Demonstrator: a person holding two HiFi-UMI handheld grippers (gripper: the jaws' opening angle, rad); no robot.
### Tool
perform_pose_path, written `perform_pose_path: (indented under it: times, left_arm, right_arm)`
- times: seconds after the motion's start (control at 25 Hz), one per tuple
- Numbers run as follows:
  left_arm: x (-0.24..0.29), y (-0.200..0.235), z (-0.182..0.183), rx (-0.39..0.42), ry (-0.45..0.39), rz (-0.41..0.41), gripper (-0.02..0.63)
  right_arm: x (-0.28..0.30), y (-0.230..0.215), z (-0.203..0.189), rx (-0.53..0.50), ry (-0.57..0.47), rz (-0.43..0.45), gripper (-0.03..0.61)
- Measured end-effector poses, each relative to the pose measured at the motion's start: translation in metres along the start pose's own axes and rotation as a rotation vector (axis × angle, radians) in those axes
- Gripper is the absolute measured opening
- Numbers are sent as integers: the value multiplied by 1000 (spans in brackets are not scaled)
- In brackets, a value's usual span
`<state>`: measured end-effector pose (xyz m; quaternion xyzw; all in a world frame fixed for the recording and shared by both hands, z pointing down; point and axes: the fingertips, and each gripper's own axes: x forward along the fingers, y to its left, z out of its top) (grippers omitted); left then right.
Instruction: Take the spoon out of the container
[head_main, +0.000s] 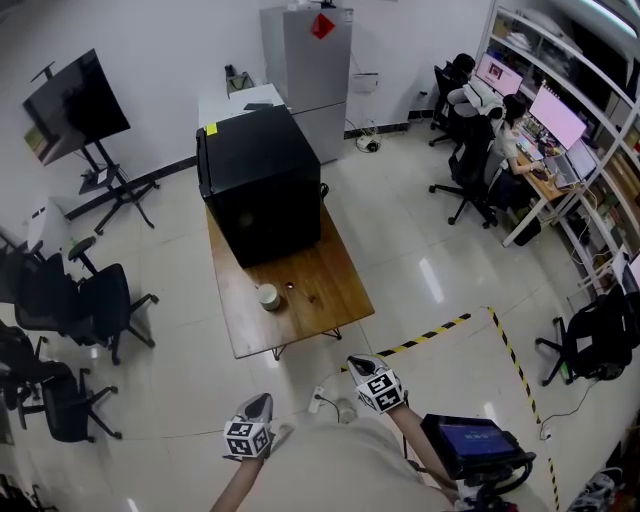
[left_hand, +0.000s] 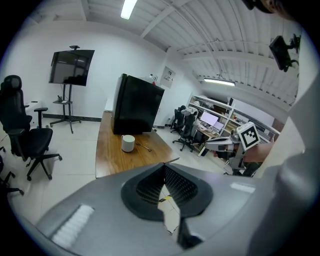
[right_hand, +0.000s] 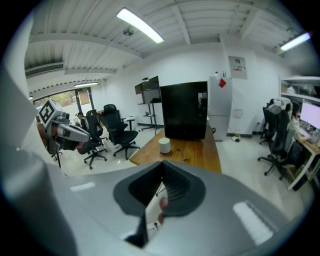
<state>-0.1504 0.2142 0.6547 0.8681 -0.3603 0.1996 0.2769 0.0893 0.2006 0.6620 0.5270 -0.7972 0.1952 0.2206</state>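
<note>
the left claw is pressed together, its pads meeting at the tip with nothing between them. the right claw is pressed together too, and nothing is pinched in it. in the head view both sit low at 6 o'clock, close to the person's body and over the floor, well apart from the worktop, which lies toward 12 o'clock from them. the two claws are side by side, each with its marker cube toward the person.

the container, a small white cup, stands upright on the near half of the wooden worktop. the spoon is outside it, lying flat on the wood just beside it at about 3 o'clock of the container in the head view. whether its end touches the cup cannot be told.

a black cabinet fills the far end of the worktop at 12 o'clock of the container. behind it stands a grey fridge. black office chairs stand at 9 o'clock, a screen on a stand at 10 o'clock. a person sits at a desk at 2 o'clock. yellow and black tape runs across the floor at 4 o'clock of the worktop.
</note>
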Motion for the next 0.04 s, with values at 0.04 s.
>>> perform_pose_path:
  times: [0.04]
  left_arm:
    - [2, -2, 0, 3, 1, -1, 3]
  right_arm:
    - [0, -2, -1, -2, 2, -2, 0]
